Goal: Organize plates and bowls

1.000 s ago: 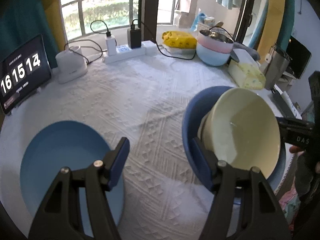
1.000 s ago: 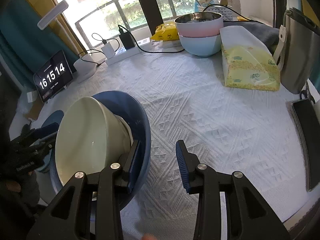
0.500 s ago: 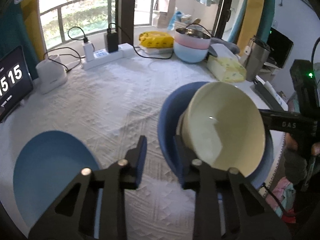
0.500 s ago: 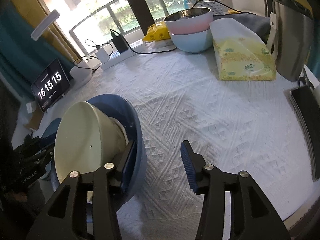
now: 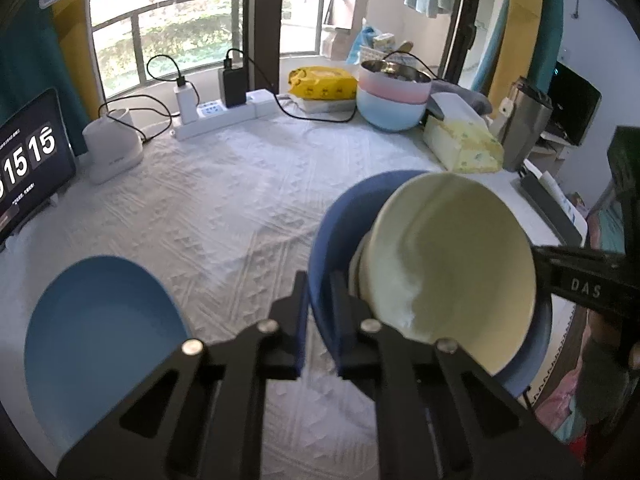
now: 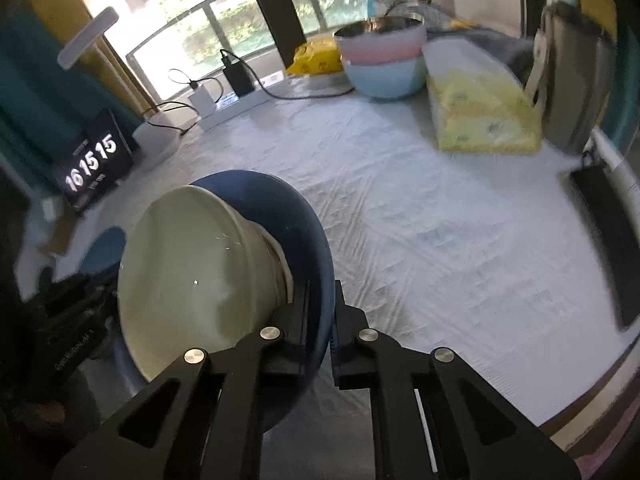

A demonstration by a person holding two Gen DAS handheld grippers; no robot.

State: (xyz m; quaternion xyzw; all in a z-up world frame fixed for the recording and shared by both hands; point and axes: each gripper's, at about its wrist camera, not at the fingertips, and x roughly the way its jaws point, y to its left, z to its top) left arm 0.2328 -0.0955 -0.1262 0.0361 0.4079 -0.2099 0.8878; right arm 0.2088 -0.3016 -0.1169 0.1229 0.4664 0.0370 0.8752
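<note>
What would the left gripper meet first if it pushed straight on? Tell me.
The left gripper is already shut on the dark blue plate. Past that rim, it would probably meet the white tablecloth; depth is unclear.

The left black two-finger gripper [image 5: 319,316] points down and forward, and its jaws are closed on the near left rim of the dark blue bowl [image 5: 326,240]. The right black two-finger gripper [image 6: 320,322] also points down, with its jaws closed on the same bowl's right rim.
</note>
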